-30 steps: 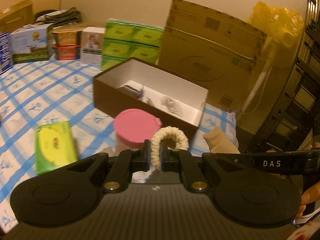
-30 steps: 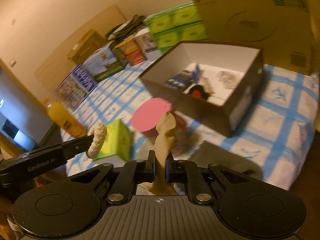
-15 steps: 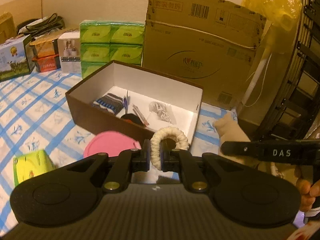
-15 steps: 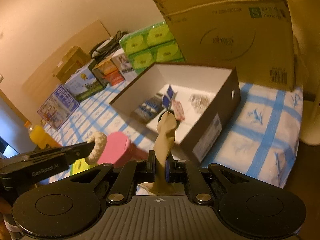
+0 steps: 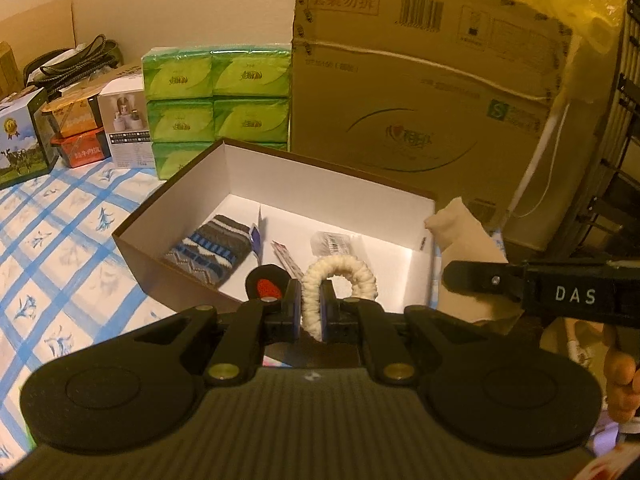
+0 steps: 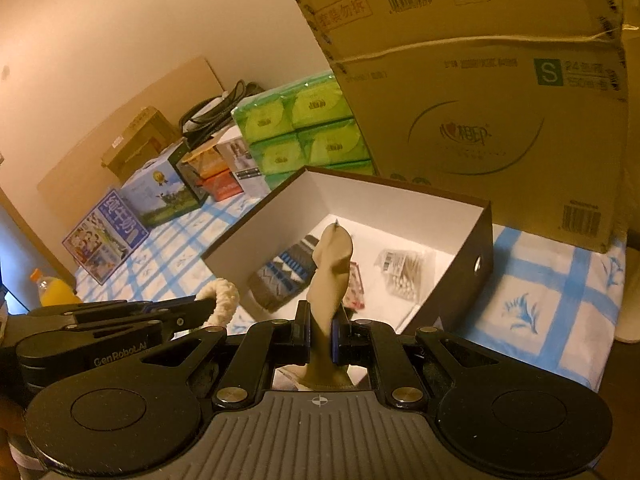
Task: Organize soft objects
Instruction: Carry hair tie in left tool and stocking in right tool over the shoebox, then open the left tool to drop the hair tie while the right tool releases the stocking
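Our left gripper [image 5: 310, 311] is clamped on a cream scrunchie [image 5: 340, 280], whose loop stands up between the pads at the near rim of the open box [image 5: 188, 280]. Our right gripper [image 6: 321, 330] is closed tight on a beige sock [image 6: 332, 276], which rises upright from the pads with its tip in front of the box's inside; in the left wrist view that sock [image 5: 468, 240] sits at about 3 o'clock from the scrunchie, just outside the box's right wall. The box is dark brown outside and white inside and rests on a blue-and-white checked cloth [image 5: 60, 248]. Inside it, at 10 o'clock from the scrunchie, lies a striped knitted sock [image 5: 212, 248] in grey, blue and white. Beside that, near the middle, we see a small red-and-white packet [image 5: 286, 260] and a round black thing with a red centre [image 5: 266, 284] close to the near wall; what it is we cannot tell. Toward 12 o'clock lies a clear bag of cotton swabs [image 6: 404, 272]. Behind the box, at 11 o'clock, stands a stack of green tissue packs [image 5: 218, 100], and at 1 o'clock a large cardboard carton [image 5: 420, 92]. Farther left along the wall are several smaller printed boxes [image 5: 80, 132], and the right wrist view shows a bottle of orange drink [image 6: 52, 292] at 9 o'clock.
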A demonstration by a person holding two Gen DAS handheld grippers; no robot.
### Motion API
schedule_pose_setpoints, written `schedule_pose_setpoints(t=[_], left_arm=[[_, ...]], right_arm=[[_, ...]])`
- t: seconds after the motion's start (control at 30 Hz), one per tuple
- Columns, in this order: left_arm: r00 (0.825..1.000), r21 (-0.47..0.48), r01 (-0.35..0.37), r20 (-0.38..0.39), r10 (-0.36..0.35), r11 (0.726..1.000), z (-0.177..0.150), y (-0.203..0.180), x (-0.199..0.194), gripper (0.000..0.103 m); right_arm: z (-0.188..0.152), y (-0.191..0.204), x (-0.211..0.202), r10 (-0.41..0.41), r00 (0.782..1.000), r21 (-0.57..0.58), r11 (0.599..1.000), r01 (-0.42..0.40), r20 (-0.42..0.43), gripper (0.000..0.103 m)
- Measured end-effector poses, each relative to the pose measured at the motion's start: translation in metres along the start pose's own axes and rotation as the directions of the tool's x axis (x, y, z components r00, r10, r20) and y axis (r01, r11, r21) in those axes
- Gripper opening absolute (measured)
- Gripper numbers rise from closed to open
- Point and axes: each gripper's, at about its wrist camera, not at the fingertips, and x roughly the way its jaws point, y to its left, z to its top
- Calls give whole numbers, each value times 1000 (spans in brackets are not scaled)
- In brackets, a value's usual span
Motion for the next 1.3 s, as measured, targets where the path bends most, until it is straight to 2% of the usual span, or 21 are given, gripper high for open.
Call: schedule_pose_setpoints(t=[0.33,0.63,0.67,0.73,0.77,0.8,1.07,1.17,1.23,1.27,1.3], left_arm=[[999,-8,2,-46,-2,1000,11,4,47,8],[996,-7,18,-84,-18,1000,12,6,77,10],[996,-10,22,-88,-22,1000,11,8,79,11],[995,-22,24,-94,-26,999,11,10,82,23],[995,-28,25,-93,-28,999,11,12,83,37],[996,-34,23,-87,-26,999,10,14,82,43],[997,-33,15,-75,-18,999,10,24,75,43],[998,-45,15,-65,-18,999,10,29,70,43],[998,-56,15,-57,-18,998,10,33,66,43],[999,-62,14,-52,-17,998,10,35,63,43],[999,-67,14,-46,-17,998,10,38,59,43]], right_arm=[[18,-15,43,-39,999,-3,999,39,-22,9],[17,-27,70,-71,996,2,997,71,-56,9],[17,-29,72,-73,996,3,997,74,-58,9],[17,-30,75,-71,996,4,997,71,-57,9],[17,-31,76,-71,996,5,997,72,-59,9],[17,-31,76,-74,995,6,997,75,-59,9],[17,-30,82,-88,994,8,996,89,-65,10],[18,-27,83,-90,995,-1,996,90,-40,10],[19,-25,83,-78,997,-2,997,78,-23,17],[19,-24,83,-74,997,2,997,74,-6,35],[19,-24,81,-76,997,6,997,76,19,60]])
